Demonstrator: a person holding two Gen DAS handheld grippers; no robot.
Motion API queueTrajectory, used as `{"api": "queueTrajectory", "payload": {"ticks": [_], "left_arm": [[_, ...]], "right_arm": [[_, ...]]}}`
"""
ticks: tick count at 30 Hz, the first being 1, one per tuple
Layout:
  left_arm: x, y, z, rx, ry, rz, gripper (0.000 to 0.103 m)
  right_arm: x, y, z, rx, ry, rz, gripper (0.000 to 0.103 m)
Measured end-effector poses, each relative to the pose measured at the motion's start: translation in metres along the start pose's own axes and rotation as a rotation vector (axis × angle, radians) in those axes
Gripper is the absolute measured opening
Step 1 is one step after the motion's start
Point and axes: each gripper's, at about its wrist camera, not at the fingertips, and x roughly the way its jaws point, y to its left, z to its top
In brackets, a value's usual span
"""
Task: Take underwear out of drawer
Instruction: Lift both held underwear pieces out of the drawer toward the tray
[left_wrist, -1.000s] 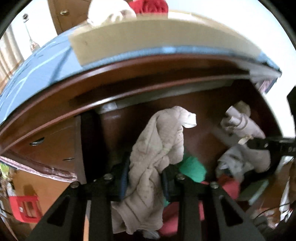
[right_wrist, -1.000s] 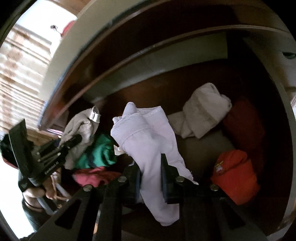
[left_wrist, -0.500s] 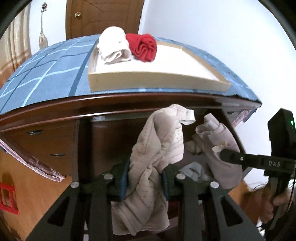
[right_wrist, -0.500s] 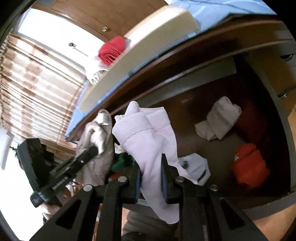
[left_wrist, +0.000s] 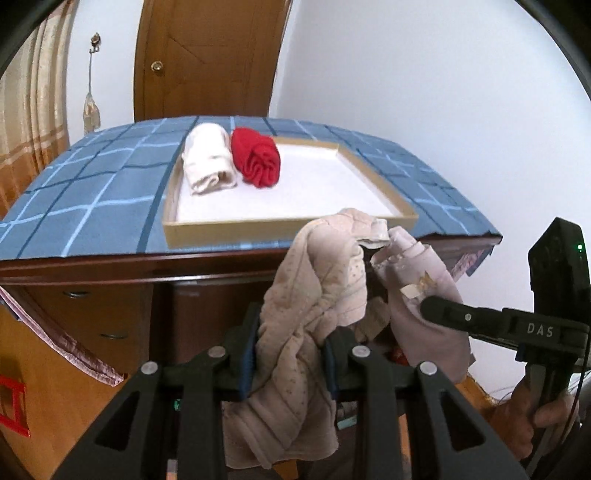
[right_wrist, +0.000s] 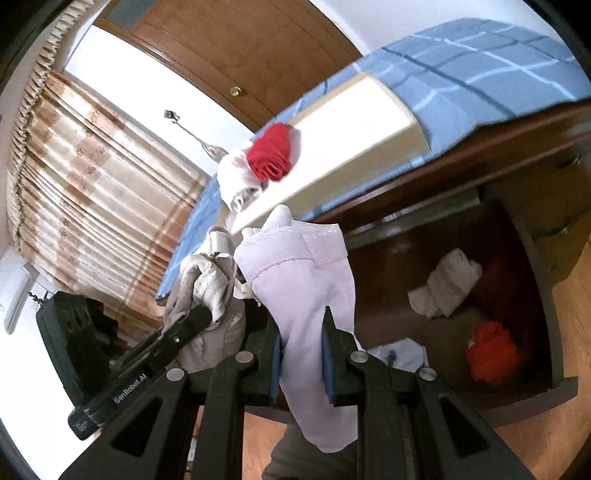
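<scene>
The fingers (left_wrist: 247, 354) of the left gripper (left_wrist: 290, 356) are clamped on a beige quilted undergarment (left_wrist: 314, 314), which bunches above the pads and hangs below them. The right gripper (right_wrist: 301, 354) is closed likewise on a pale lilac undergarment (right_wrist: 303, 288), its stitched waistband up, its tail drooping past the pads. Both garments are held in the air in front of the dresser, clear of the drawer (right_wrist: 539, 306), and nearly touch each other.

Only the right wrist view looks down into the open drawer: a crumpled white piece (right_wrist: 448, 282), an orange-red piece (right_wrist: 489, 350), a dark red one by the right wall and a whitish piece near the front lie on its dark wooden bottom. Only the left wrist view shows the top of the dresser squarely: a shallow cardboard tray (left_wrist: 288, 230) with a white floor sits on a blue checked cloth (left_wrist: 92, 199), and in its far left corner a rolled white garment (left_wrist: 208, 164) and a rolled red garment (left_wrist: 258, 157) lie touching side by side. That view also shows a hand (left_wrist: 532, 417) on the right gripper's handle.

Behind stand a wooden door (left_wrist: 207, 59), a white wall and a striped beige curtain (right_wrist: 92, 206); the floor is orange-brown wood
</scene>
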Motion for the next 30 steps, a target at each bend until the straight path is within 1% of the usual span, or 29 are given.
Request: {"api": "queueTrajectory", "payload": {"ticks": [10,16,21,30], "left_arm": [[-0.011,-0.014,0.024,0.026,-0.073,0.022,0.028],[-0.015,-0.019,0.034,0.019,-0.106,0.024,0.028],[-0.015,-0.024,0.044,0.033,-0.126,0.051,0.028],[-0.006,-0.033,0.070,0.047,-0.153,0.087,0.028]], "right_arm": [[-0.007,0.020,0.020,-0.014,-0.071,0.037,0.021],[-0.013,0.029,0.027,-0.023,-0.109,0.046,0.021],[-0.017,0.037,0.034,-0.043,-0.152,0.038,0.021],[-0.015,0.047,0.053,-0.055,-0.188,0.044,0.021]]}}
